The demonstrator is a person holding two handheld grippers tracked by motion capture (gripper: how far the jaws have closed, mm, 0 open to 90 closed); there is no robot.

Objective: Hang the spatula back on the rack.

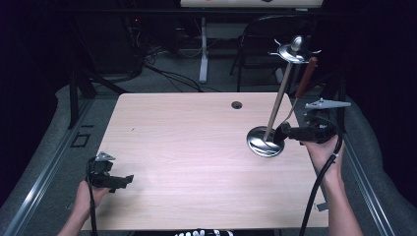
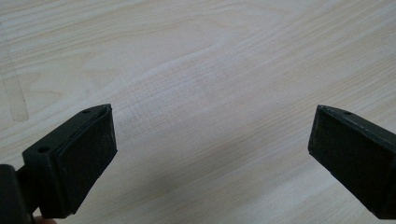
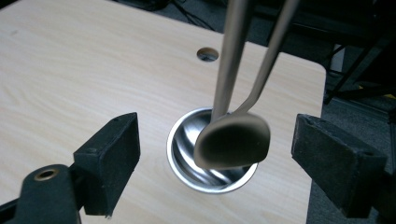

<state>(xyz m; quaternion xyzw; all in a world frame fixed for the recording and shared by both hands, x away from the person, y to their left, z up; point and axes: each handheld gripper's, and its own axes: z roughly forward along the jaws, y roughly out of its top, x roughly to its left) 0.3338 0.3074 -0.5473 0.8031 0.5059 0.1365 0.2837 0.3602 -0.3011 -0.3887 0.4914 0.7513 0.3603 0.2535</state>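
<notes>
A metal utensil stand with a round shiny base (image 1: 265, 141) and a slanting pole (image 1: 278, 101) rises at the table's right. A spoon with a reddish handle (image 1: 307, 76) hangs from its hooked top (image 1: 294, 50). My right gripper (image 1: 281, 132) is level beside the base. In the right gripper view the spoon's bowl (image 3: 233, 140) hangs between the wide-apart jaws of the right gripper (image 3: 217, 140), touching neither pad, above the base (image 3: 187, 144). My left gripper (image 1: 129, 179) rests low at the front left, and the left gripper (image 2: 212, 158) stands open over bare wood.
The light wooden table (image 1: 187, 132) has a cable hole (image 1: 237, 104) near its far edge. Its right edge runs close to the stand. A dark chair (image 1: 265, 44) and a white desk leg (image 1: 203, 49) stand behind on grey floor.
</notes>
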